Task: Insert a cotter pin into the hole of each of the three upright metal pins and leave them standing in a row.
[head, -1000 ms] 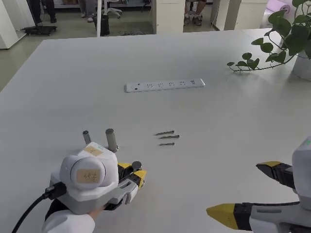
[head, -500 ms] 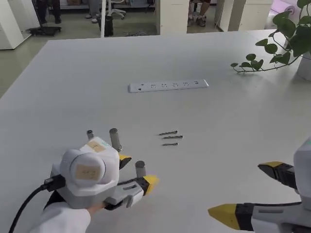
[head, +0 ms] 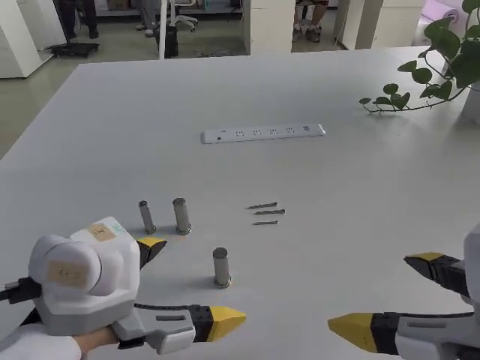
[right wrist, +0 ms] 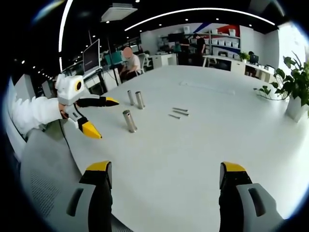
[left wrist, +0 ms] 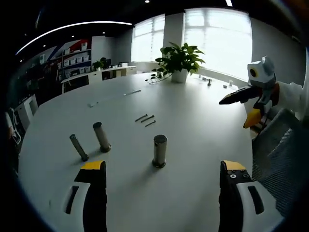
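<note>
Three upright metal pins stand on the white table: two side by side [head: 147, 217] [head: 181, 216] and a third nearer pin [head: 220, 268] standing alone. Three cotter pins [head: 265, 213] lie flat to their right. My left gripper [head: 187, 281] is open just short of the nearer pin [left wrist: 160, 151], with nothing between its jaws. My right gripper [head: 382, 294] is open and empty at the lower right, well away from the pins [right wrist: 129, 121] and the cotter pins [right wrist: 177, 112].
A white power strip [head: 263, 133] lies across the table's middle. A potted plant [head: 442, 60] trails over the far right corner. Bare table [head: 337, 195] lies between the two grippers. Cabinets and chairs stand beyond the table's far edge.
My left gripper has opened and drawn back towards me, letting go of the nearer pin, which stays standing. The right gripper has barely moved.
</note>
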Tool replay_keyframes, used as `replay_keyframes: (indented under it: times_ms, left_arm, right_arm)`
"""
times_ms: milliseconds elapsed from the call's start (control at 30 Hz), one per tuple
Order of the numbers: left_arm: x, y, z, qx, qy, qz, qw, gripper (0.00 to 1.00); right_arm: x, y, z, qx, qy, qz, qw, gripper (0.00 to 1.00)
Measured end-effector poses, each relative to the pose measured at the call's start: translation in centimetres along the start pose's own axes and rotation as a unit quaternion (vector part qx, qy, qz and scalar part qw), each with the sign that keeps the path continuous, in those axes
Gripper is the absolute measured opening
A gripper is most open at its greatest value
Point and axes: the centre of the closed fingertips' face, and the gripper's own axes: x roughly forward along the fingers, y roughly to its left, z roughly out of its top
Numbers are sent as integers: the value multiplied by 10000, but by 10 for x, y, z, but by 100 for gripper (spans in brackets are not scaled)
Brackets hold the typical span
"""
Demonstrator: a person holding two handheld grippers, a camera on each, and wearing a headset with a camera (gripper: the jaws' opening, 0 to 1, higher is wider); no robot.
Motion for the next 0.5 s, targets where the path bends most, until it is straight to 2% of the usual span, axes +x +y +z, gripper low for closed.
replay_keyframes:
  times_ms: [100,167,267,400,500]
  left_arm:
    - [-4,-1,-4,-175,-65,-50,9998,99]
    - [-7,-5,-4,-351,-121,-171,9992,99]
    - [-13,-7,-5,-393,-145,-207,9989,99]
    - [-18,-4,-10,-445,-169,-131,9988,99]
    - [-25,-7,-14,-730,-203,-110,9971,99]
  right_arm:
    - [0,-1,-2,-16,60,5,10000,91]
    - [0,-1,-3,-190,147,67,9997,91]
    - [0,-1,-5,-292,242,144,9992,90]
    - [3,3,-8,-520,399,416,9970,87]
    - [6,7,-6,-852,534,614,9930,87]
